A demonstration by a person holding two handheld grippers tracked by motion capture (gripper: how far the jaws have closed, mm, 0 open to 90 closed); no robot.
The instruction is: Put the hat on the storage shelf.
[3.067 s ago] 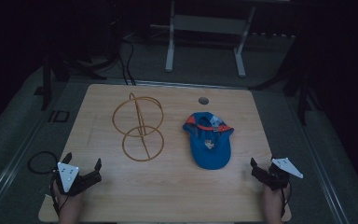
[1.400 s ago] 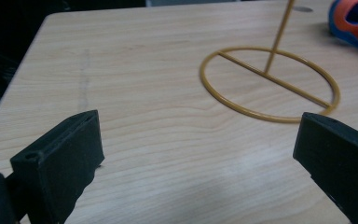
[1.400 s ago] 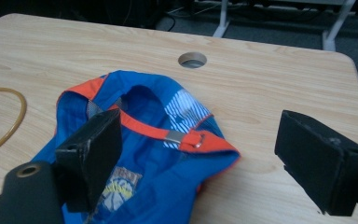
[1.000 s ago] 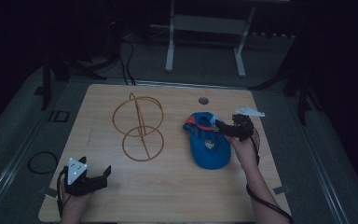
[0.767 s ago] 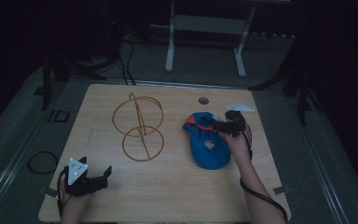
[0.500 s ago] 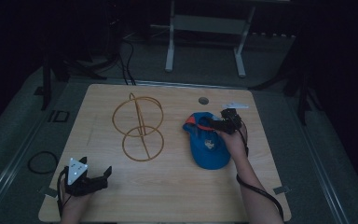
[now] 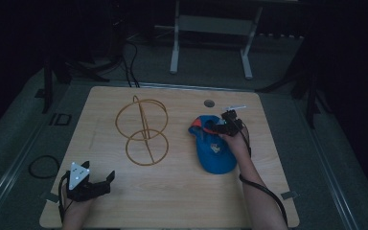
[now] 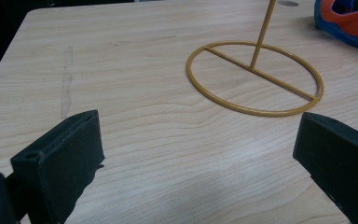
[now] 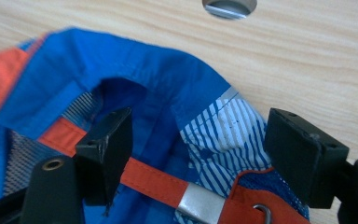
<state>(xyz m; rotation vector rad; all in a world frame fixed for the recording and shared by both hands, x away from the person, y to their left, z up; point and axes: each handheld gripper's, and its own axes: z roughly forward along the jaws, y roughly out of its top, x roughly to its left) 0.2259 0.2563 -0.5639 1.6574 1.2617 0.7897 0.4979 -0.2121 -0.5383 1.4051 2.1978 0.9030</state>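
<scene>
Approach to the cap. I hold the right gripper (image 7: 223, 125) at the rear of the blue and orange cap (image 7: 214, 149), which lies on the right half of the bench (image 7: 182, 201). Its jaws are spread and grasp nothing; they straddle the rear fabric around the orange strap (image 9: 154, 179) and its metal buckle (image 9: 195, 204). I judge the step to be pre-grasp: next I must lower and close on that rear edge. The left gripper (image 7: 99, 182) rests released near the bench's front left corner, just before the wire hat stand (image 7: 142, 129). Open bench lies between stand and cap; the grommet hole (image 7: 209, 103) lies just behind.
</scene>
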